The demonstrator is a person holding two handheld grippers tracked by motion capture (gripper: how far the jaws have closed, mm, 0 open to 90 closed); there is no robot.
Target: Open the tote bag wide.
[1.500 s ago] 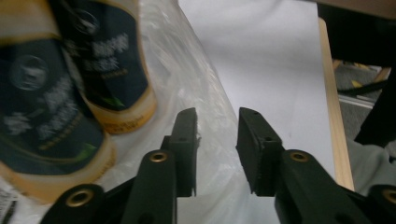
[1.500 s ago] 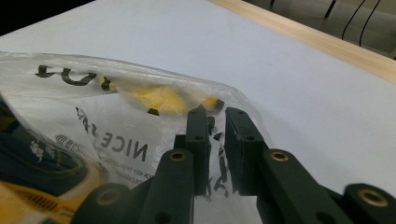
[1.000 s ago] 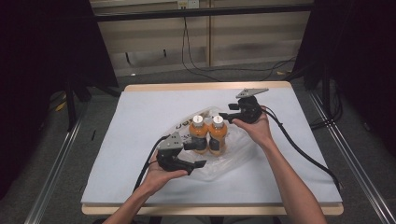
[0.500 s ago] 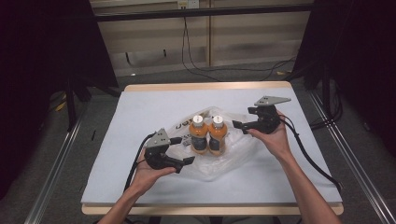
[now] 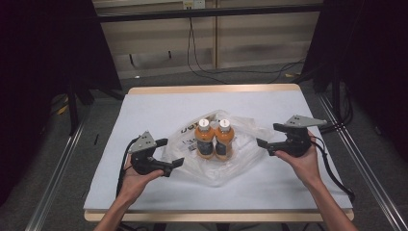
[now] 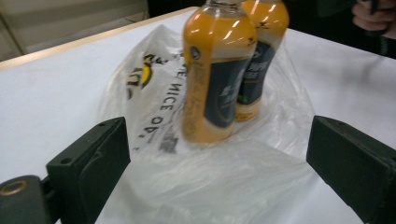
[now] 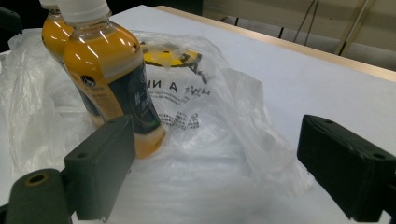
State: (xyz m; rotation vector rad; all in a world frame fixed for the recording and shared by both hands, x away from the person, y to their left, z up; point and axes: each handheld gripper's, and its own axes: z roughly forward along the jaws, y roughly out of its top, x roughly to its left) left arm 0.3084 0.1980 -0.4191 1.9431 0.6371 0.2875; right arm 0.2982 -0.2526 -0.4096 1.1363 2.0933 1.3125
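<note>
Two orange drink bottles with white caps stand upright side by side, the left bottle and the right bottle, on a crumpled clear plastic bag with printed lettering. My left gripper is open at the bag's left edge, holding nothing. My right gripper is open at the bag's right edge, also empty. In the left gripper view the bottles and bag lie ahead between the wide jaws. The right gripper view has the nearer bottle at left and the bag in the middle.
The white table has a wooden rim and bare surface all round the bag. Metal rails run along both sides on the floor. Cables hang behind the far edge.
Both grippers have pulled outward, away from the bottles, to the bag's left and right edges. The bottles stay upright in place.
</note>
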